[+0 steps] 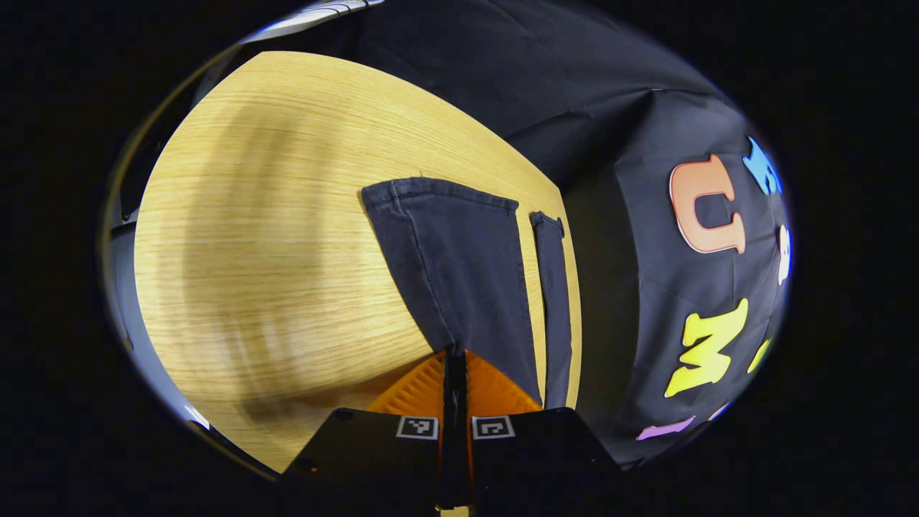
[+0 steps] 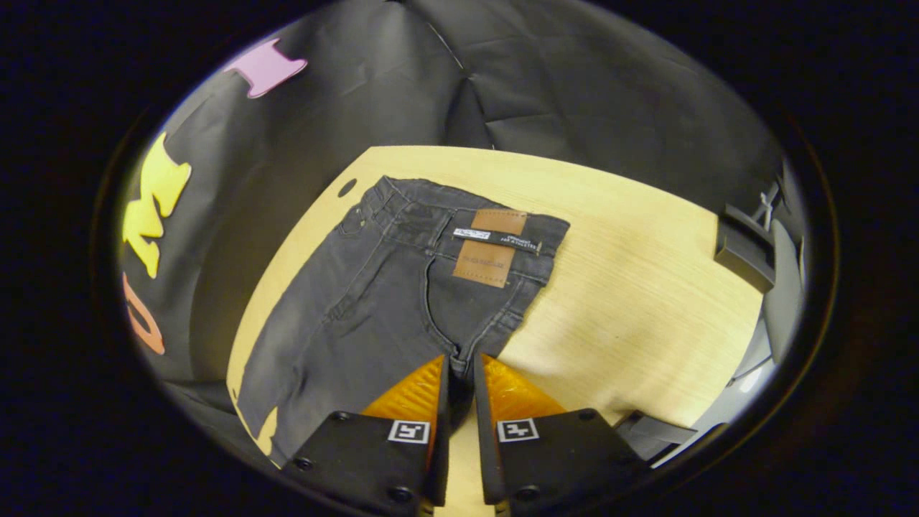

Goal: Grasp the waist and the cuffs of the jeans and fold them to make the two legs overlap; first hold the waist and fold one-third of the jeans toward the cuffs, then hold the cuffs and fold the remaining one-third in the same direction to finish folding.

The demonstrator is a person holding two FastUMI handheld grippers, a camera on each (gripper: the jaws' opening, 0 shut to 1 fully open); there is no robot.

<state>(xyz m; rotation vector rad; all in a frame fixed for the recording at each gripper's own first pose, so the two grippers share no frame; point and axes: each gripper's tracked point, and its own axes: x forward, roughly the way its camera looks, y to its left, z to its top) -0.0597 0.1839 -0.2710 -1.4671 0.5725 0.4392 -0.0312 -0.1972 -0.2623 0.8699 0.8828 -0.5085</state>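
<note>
Dark grey jeans (image 2: 373,301) lie flat on the wooden table (image 2: 632,287), waist at the far end with a brown leather patch (image 2: 492,248) facing up. My right gripper (image 2: 460,362) is shut on the cloth at the crotch, and dark fabric runs down between its fingers. In the left gripper view the two legs (image 1: 467,266) stretch away from me, with the cuffs (image 1: 438,192) at the far end. The second leg (image 1: 554,309) shows as a narrow strip beside the table's right edge. My left gripper (image 1: 454,357) is shut on the near edge of the wide leg, which puckers into its tips.
Bare wood (image 1: 273,251) spreads wide to the left of the legs. The black booth cloth (image 1: 646,301) hangs just past the table's right edge. A small dark hole (image 2: 348,188) marks the table near the waist. A dark stand (image 2: 743,251) sits off the table's far right.
</note>
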